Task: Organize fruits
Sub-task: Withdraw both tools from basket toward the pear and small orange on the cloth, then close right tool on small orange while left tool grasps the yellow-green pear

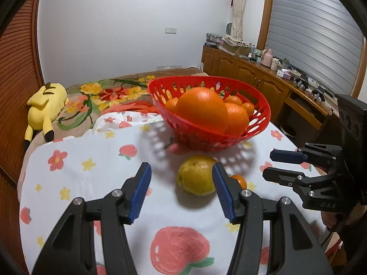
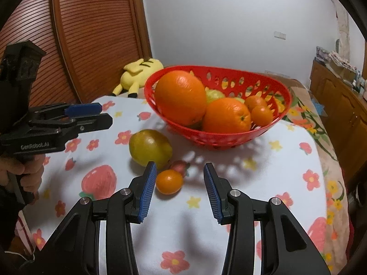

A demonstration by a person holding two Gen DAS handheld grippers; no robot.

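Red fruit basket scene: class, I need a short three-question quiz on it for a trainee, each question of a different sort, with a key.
1. True or false: the yellow-green fruit lies inside the red basket.
2. Multiple choice: the small orange fruit on the tablecloth lies nearest to
A. the right claw
B. the yellow plush toy
C. the wooden cabinet
3. Fill in: both the right claw and the left claw are ____ and hold nothing.

Key: 1 false, it lies on the tablecloth in front of the basket; 2 A; 3 open.
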